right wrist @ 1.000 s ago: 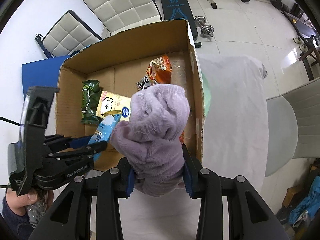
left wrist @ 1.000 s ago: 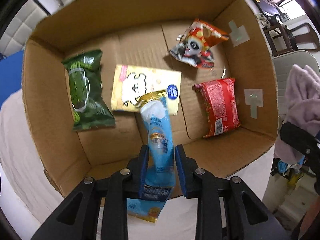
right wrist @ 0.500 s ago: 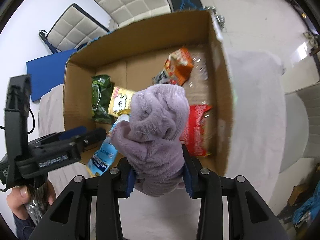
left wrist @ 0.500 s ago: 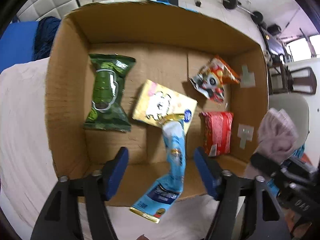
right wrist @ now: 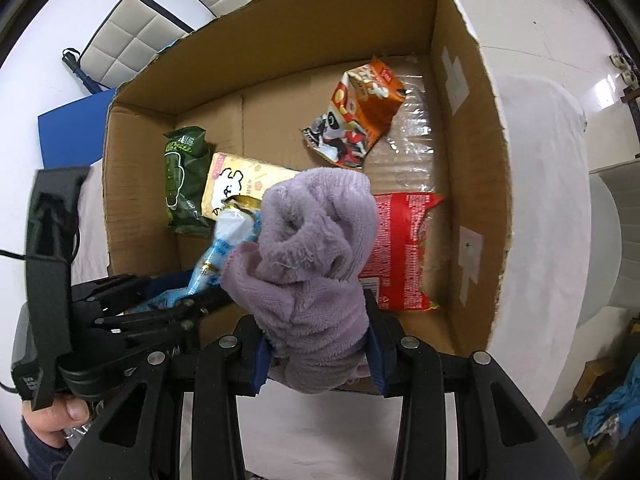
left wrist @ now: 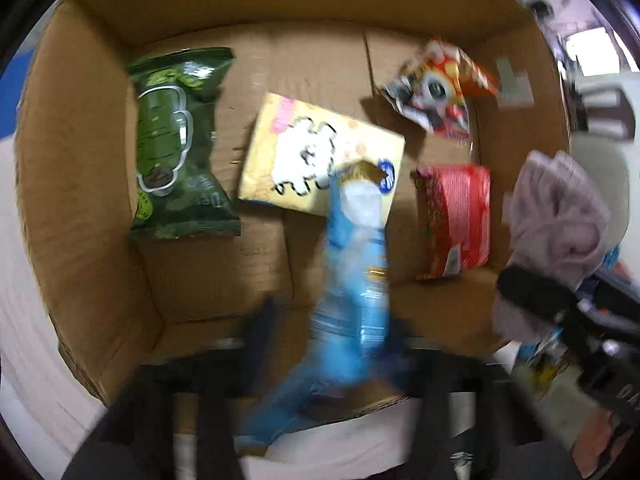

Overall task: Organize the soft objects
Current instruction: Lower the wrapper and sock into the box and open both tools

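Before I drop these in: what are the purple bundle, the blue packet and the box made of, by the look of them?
Purple bundle: looks like terry or fleece cloth, with a fuzzy pile and loose threads, matte. Blue packet: probably thin plastic film, glossy and crinkled with highlights. Box: corrugated cardboard, brown and matte, ragged at the cut edges.

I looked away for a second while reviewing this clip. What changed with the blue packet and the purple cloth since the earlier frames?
The left gripper opened off the blue packet, then its jaws closed again around it. The right gripper stayed clamped on the purple cloth, closer over the cardboard box. The four packets inside kept their places.
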